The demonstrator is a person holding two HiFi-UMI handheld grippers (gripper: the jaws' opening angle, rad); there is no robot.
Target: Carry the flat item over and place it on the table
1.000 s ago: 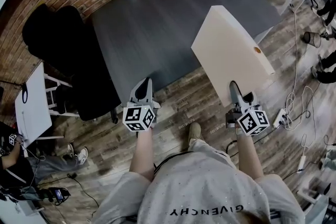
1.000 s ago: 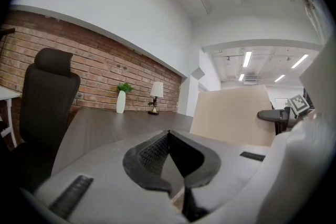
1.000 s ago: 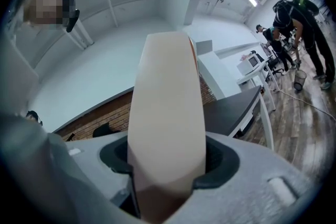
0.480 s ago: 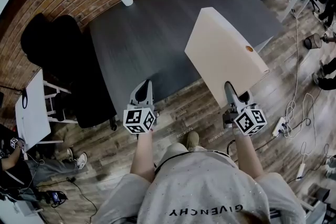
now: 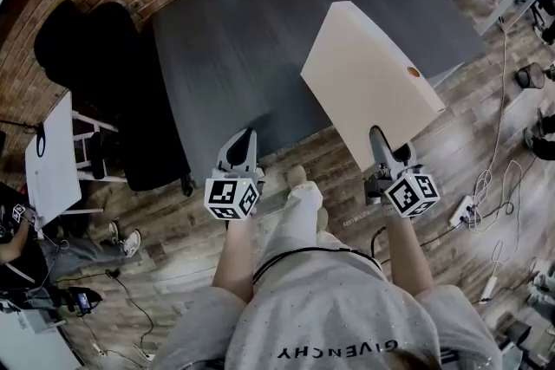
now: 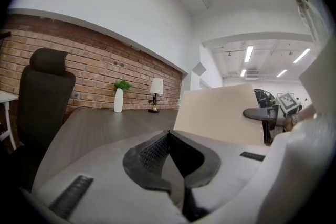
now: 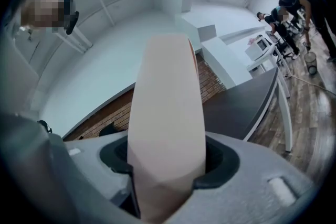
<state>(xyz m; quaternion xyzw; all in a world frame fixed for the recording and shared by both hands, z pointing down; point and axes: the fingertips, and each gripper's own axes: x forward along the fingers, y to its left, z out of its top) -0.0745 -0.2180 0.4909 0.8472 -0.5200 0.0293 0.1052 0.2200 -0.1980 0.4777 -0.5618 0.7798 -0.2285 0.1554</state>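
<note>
Dark table (image 5: 260, 56) ahead, right tool (image 5: 380, 140) outstretched — clamping beige board (image 5: 364, 74), left tool (image 5: 243, 140) alongside, closed.

We wore the head camera high, looking steeply down over our own chest at the left gripper (image 5: 241, 143), the right gripper (image 5: 379, 139), the wooden floor (image 5: 173, 247) and the dark table (image 5: 260, 39) ahead. The left gripper view sat low just behind its closed jaws, facing level across the tabletop toward the brick wall (image 6: 94, 68), white vase (image 6: 118, 99) and lamp (image 6: 156, 93), all far off. The right gripper view sat as close behind its jaws, canted, its centre filled by the clamped pale board (image 7: 168, 113). All three views shared the table, wall and board.
</note>
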